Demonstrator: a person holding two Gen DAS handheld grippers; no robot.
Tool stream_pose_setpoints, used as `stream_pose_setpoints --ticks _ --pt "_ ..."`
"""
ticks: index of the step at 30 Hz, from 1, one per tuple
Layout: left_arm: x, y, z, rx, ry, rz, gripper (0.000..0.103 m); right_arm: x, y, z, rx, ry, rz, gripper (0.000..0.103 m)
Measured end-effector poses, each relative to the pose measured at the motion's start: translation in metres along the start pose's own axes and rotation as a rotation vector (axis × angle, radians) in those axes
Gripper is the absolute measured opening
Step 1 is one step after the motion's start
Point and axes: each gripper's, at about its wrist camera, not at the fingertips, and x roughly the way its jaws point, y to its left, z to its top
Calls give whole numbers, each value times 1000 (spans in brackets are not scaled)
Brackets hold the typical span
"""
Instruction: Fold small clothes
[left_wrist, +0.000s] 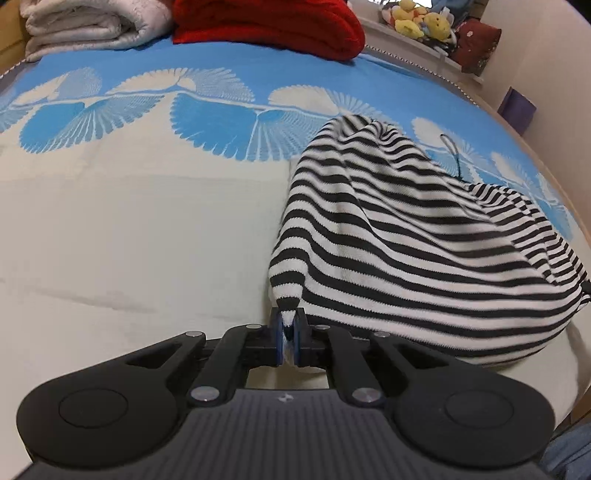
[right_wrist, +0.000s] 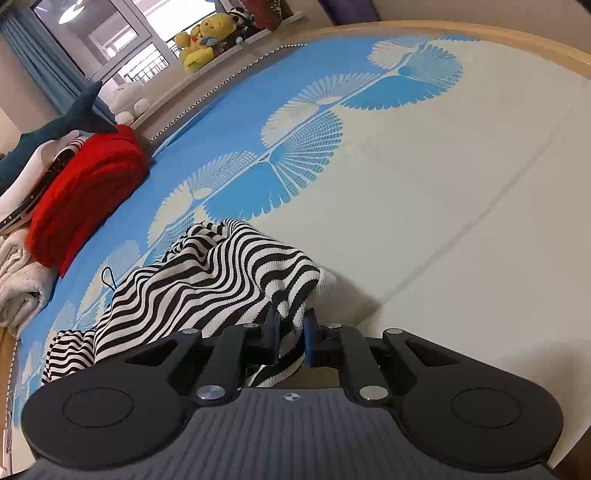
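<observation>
Both tongs, left (left_wrist: 287, 334) and right (right_wrist: 289, 338), clamped on near corners of the striped top (left_wrist: 406, 251); body stretching away ahead over the bed (left_wrist: 147, 240).

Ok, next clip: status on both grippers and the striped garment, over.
Left gripper shut on striped garment, pinching a corner. Right gripper shut on a bunched edge. Garment crumpled on the bed cover, not yet folded. Nothing in the way.
</observation>
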Motion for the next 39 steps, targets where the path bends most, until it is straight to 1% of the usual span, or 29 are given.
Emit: stream_pose_setpoints --ticks 2,3,4,5,6,7,8,9,11,12,14,16,17,19,20,21,22,23,25,26,27,30,31,33,34,36,37,38,39 --pt "7 5 -3 -4 46 -3 6 4 0 0 -11 16 -17 12" --pt "11 6 -5 -4 57 3 7 16 -1 -2 -21 50 -39 13" --pt "11 6 -6 -1 50 14 9 26 1 -4 -63 111 -67 16" --pt "8 6 -4 -1 28 29 16 31 2 -5 -100 148 -102 29" --pt "3 8 -1 -16 4 54 37 34 5 -8 -131 155 -149 51" --pt "-4 11 2 -47 -23 91 51 30 9 -8 -150 116 -194 59" --pt "-14 17 6 -96 -65 116 76 25 12 -6 -167 72 -222 65" --pt "-22 20 10 -140 -104 123 86 16 18 -3 -191 7 -241 66" --pt "-35 23 23 -200 -183 112 85 1 26 3 -204 -106 -239 66" --pt "-36 21 32 -215 -210 99 85 -5 33 7 -203 -153 -199 66" --pt "-25 9 51 -211 -215 70 85 -5 47 11 -203 -196 -94 66" --pt "-7 -10 66 -160 -198 34 85 8 72 11 -229 -182 13 66" --pt "5 -25 74 -122 -177 23 85 20 90 8 -260 -155 63 65" --pt "24 -52 84 -35 -153 -18 85 41 121 -1 -326 -106 132 60" --pt "34 -70 89 32 -142 -44 85 50 136 -7 -363 -79 152 50" --pt "43 -81 93 79 -139 -54 84 61 154 -17 -429 -44 169 33" --pt "51 -93 95 120 -141 -45 84 69 169 -26 -486 -25 161 29" --pt "59 -102 97 145 -146 -24 84 75 179 -32 -528 -20 150 29" --pt "72 -109 101 146 -143 -23 83 84 198 -40 -591 -41 122 29" --pt "80 -107 106 130 -131 -16 83 88 204 -42 -609 -50 101 29" --pt "87 -104 111 109 -124 17 83 95 207 -43 -610 -48 77 29" --pt "117 -74 120 6 -92 159 84 134 197 -49 -570 78 -63 27" --pt "125 -59 121 -51 -61 158 85 142 190 -47 -538 99 -77 25" --pt "131 -36 123 -155 -18 90 85 145 184 -38 -466 86 -48 22" --pt "129 -31 125 -178 -20 79 85 144 182 -33 -435 68 -31 22" --pt "121 -34 127 -156 -45 93 88 137 179 -25 -379 -6 16 23" --pt "119 -38 127 -138 -56 111 90 136 179 -24 -388 -33 20 23" --pt "118 -41 126 -124 -62 137 96 139 180 -24 -409 -33 6 23" --pt "119 -44 126 -116 -68 155 97 146 180 -26 -435 -5 -24 24"
